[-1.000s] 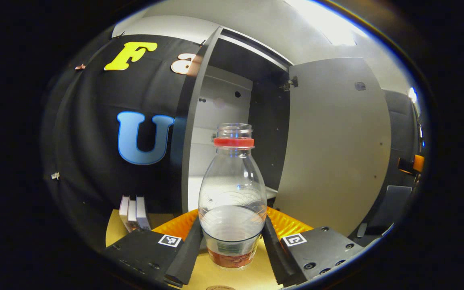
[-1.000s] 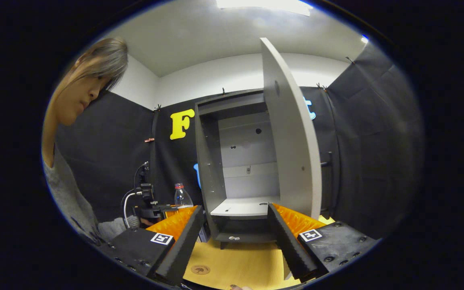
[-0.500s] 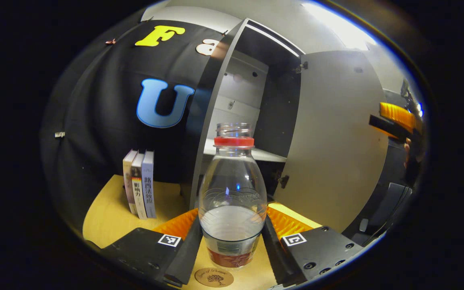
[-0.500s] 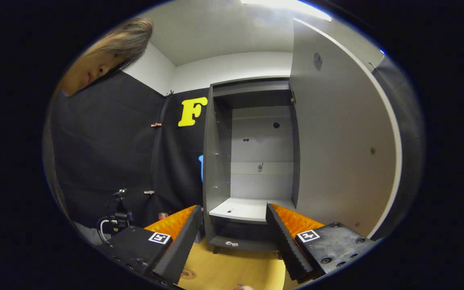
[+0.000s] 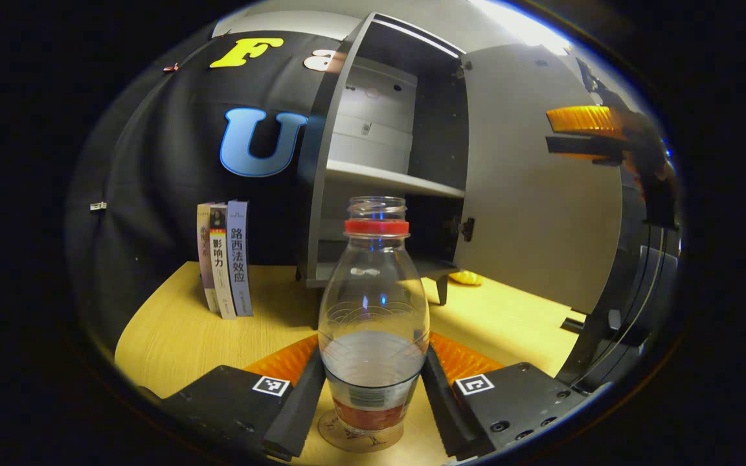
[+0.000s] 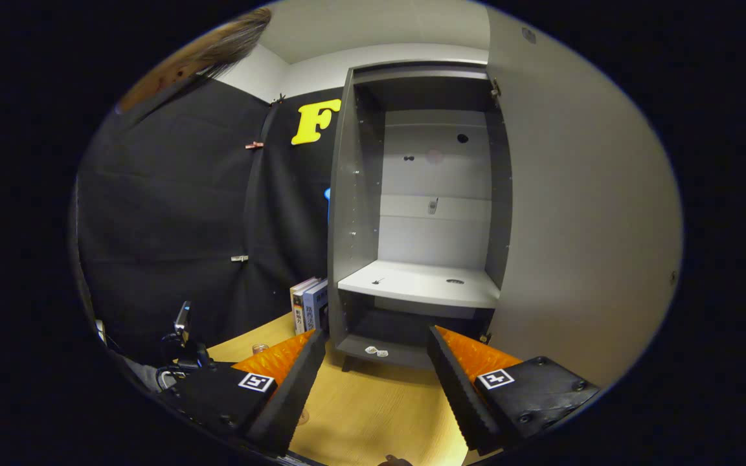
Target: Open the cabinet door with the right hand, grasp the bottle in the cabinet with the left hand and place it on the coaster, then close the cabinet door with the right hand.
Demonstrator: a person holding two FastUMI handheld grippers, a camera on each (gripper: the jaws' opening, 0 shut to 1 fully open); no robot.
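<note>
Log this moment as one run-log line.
left gripper: shut on bottle | bottle: base on coaster | right gripper: open, empty, facing cabinet | cabinet door: open | next: release bottle

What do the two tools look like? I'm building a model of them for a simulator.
Each tool, left and right, has black blocky bodies with a small square black-and-white marker on each, and two long fingers: ridged black pads inside, ribbed orange backing outside.
</note>
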